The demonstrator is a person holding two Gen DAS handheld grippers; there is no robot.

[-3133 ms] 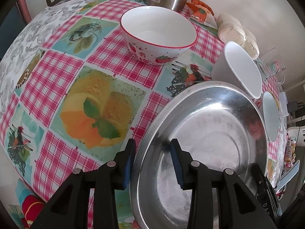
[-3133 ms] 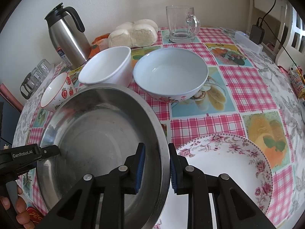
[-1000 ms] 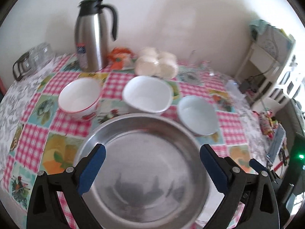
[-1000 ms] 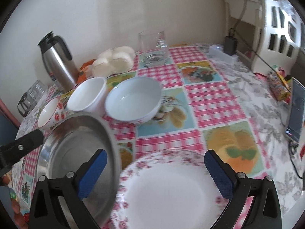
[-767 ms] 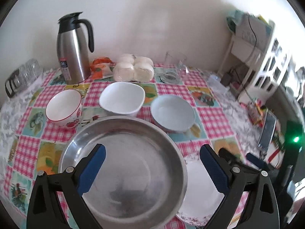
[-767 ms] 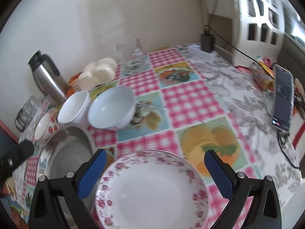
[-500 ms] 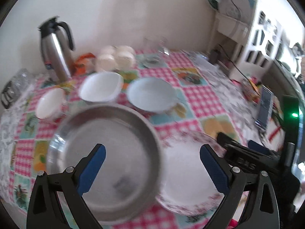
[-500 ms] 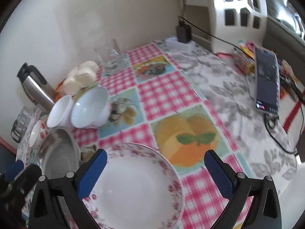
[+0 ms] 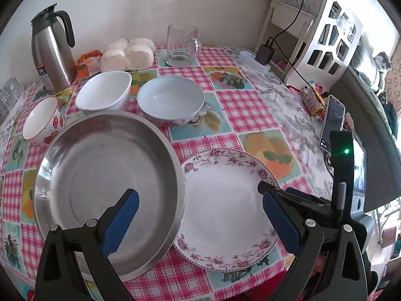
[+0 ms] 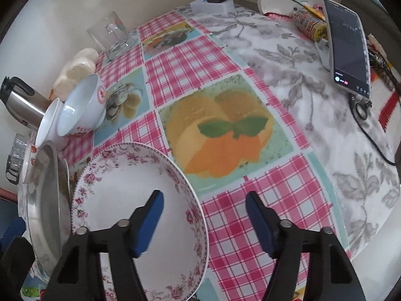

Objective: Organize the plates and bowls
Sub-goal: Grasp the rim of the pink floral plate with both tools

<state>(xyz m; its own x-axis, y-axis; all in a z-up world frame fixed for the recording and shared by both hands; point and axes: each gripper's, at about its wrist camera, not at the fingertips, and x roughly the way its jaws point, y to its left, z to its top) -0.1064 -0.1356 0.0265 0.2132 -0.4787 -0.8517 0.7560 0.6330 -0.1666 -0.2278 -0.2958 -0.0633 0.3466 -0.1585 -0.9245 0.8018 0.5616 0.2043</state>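
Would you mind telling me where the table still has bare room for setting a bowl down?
Free: the checked cloth between the floral plate, the glass mug and the phone. Crowded: the left side, with three bowls and the steel pan.

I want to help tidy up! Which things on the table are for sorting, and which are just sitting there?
For sorting:
- big round steel pan
- white plate with pink flower rim
- pale blue bowl
- plain white bowl
- strawberry-patterned bowl

Just sitting there:
- steel jug with black handle
- clear glass mug
- white buns
- black phone
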